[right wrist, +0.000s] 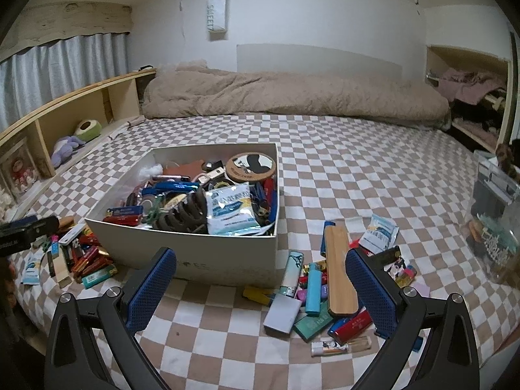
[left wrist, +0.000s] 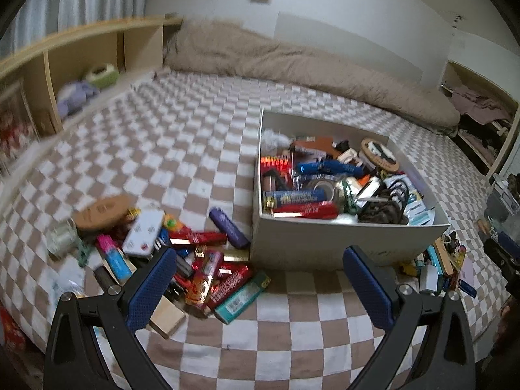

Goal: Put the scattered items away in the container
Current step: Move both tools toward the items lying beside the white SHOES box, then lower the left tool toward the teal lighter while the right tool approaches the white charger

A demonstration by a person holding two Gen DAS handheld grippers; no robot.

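Both our claws are spread apart and empty: the left claw (left wrist: 256,265) hangs over the checkered bed (left wrist: 182,149), the right claw (right wrist: 260,266) near the white box (right wrist: 227,260) (already well filled). Lighters and packets (left wrist: 195,260) lie scattered left of the box, a wooden strip (right wrist: 339,276) among more to its right.

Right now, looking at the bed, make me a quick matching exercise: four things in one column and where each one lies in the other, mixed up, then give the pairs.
Things:
1. round cork coaster
2. long wooden strip
3. purple lighter
4. beige duvet

Places:
A. on the sheet, left of the box
B. along the wall at the far side of the bed
C. inside the box, far corner
D. on the sheet, right of the box

Pairs: 1-C, 2-D, 3-A, 4-B
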